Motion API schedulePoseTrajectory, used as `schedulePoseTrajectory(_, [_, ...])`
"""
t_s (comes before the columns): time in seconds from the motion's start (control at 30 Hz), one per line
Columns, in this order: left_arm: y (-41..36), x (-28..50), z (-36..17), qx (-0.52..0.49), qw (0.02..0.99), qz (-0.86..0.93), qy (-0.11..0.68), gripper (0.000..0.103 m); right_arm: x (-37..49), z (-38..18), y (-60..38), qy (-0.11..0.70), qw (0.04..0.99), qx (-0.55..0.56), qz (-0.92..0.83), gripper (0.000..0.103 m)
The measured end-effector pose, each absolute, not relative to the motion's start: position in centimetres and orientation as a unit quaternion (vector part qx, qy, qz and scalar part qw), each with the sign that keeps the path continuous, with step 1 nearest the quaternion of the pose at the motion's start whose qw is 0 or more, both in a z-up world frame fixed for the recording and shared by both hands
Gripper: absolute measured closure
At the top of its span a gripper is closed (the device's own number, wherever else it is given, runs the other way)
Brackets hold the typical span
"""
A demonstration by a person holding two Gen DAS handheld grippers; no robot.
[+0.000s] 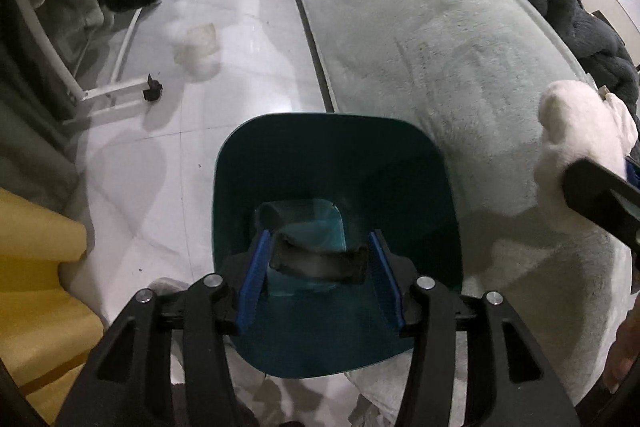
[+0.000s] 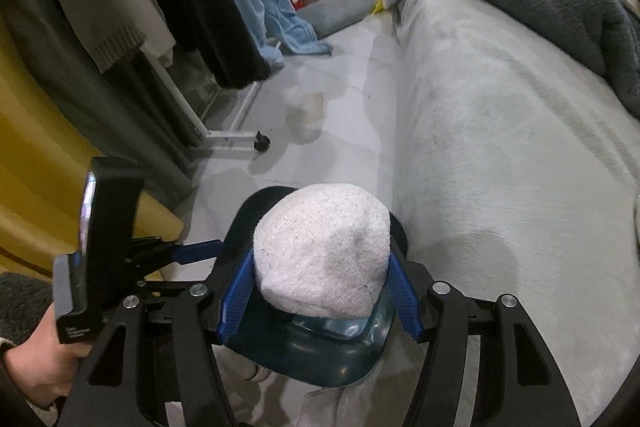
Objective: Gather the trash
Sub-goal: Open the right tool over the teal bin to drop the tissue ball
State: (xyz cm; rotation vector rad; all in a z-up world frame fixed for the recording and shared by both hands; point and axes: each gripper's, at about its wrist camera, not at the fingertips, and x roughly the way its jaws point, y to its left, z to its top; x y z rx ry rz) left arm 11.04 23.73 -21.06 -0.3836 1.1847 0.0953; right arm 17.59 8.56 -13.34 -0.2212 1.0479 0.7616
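A teal bin stands on the floor right under both grippers. My left gripper hangs over its mouth with its blue fingers apart. A dark, blurred strip of trash lies loose between them, touching neither pad as far as I can see. My right gripper is shut on a white knitted wad, held just above the bin's rim. The same wad shows at the right edge of the left wrist view.
A bed under a pale green blanket runs along the right, with a dark grey blanket on it. On the left are a white clothes rack foot with a caster, hanging clothes and a yellow object. A translucent cup-like item sits on the tiled floor.
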Motion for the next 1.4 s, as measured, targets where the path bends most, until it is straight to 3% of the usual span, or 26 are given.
schedulePoseTrajectory(0.13, [25.0, 10.4, -20.8, -0.196, 0.812, 0.051, 0.548, 0.027, 18.0, -14.3, 9.7, 0.5, 0.785, -0.104, 0.349, 0.04])
schedulePoseTrajectory(0.47, [26.7, 8.3, -15.6, -0.148, 0.86, 0.064, 0.484, 0.014, 17.8, -17.1, 12.0, 0.518, 0.774, -0.121, 0.345, 0.04])
schedulePoseTrajectory(0.8, [27.5, 5.9, -10.8, -0.098, 0.909, 0.083, 0.396, 0.014, 17.2, -20.5, 12.5, 0.54, 0.765, -0.14, 0.322, 0.04])
schedulePoseTrajectory(1.1, [27.0, 5.2, -7.5, -0.08, 0.925, 0.068, 0.366, 0.013, 16.3, -22.4, 13.2, 0.551, 0.758, -0.15, 0.317, 0.037])
schedulePoseTrajectory(1.2, [26.9, 5.1, -6.3, -0.089, 0.931, 0.06, 0.349, 0.008, 16.2, -22.2, 13.0, 0.548, 0.76, -0.15, 0.316, 0.032])
schedulePoseTrajectory(1.27, [26.7, 4.9, -5.5, -0.092, 0.935, 0.056, 0.337, 0.007, 16.3, -21.9, 12.8, 0.543, 0.764, -0.147, 0.316, 0.02])
schedulePoseTrajectory(1.4, [25.8, 4.7, -3.3, -0.091, 0.946, 0.044, 0.307, 0.006, 16.1, -20.7, 12.5, 0.531, 0.769, -0.146, 0.324, 0.015])
